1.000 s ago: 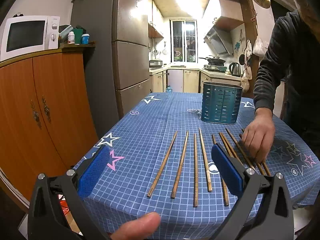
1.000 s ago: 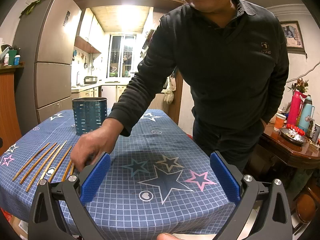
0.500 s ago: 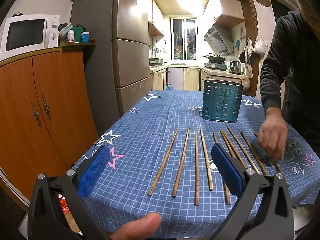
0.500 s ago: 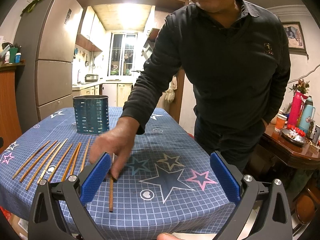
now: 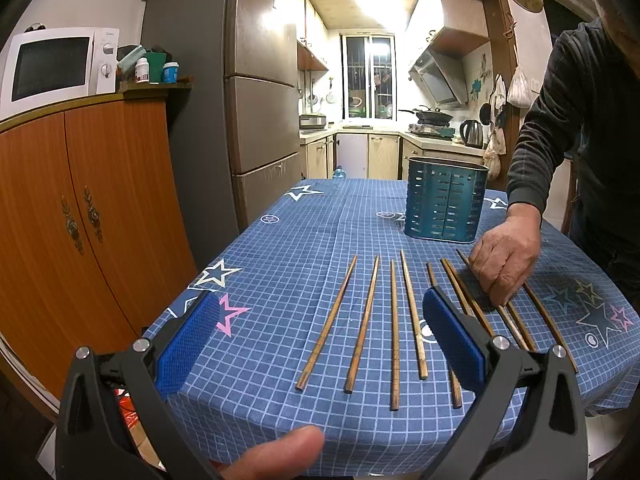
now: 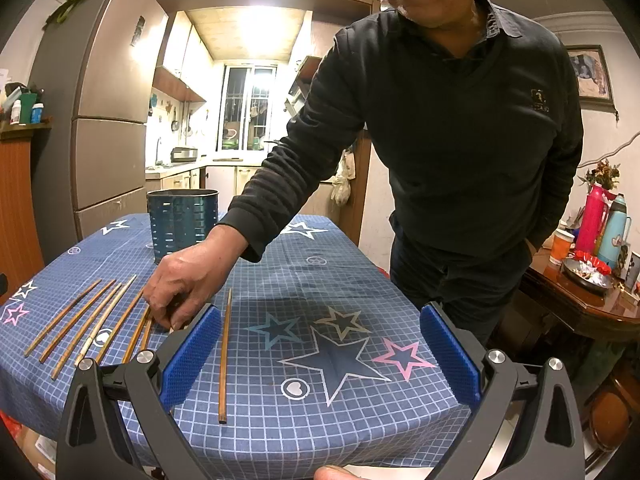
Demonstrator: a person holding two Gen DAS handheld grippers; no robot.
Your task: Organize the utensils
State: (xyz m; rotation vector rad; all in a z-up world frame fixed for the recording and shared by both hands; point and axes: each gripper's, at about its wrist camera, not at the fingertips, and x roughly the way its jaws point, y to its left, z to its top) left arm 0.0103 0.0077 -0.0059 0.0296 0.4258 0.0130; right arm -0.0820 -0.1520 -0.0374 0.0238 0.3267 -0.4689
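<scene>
Chopsticks (image 5: 362,322) lie fanned flat on the worktop (image 5: 288,240), slotted holder (image 5: 445,198) beyond at 12 o'clock. A bystander's hand (image 5: 504,258) presses on the sticks at 2 o'clock; a claw reaching in could hit it, or roll the sticks off the near edge. Left claw (image 5: 320,336) and right claw (image 6: 320,354) both gape wide, empty. Stick count unclear under hand and pad. Holder's inside hidden
</scene>
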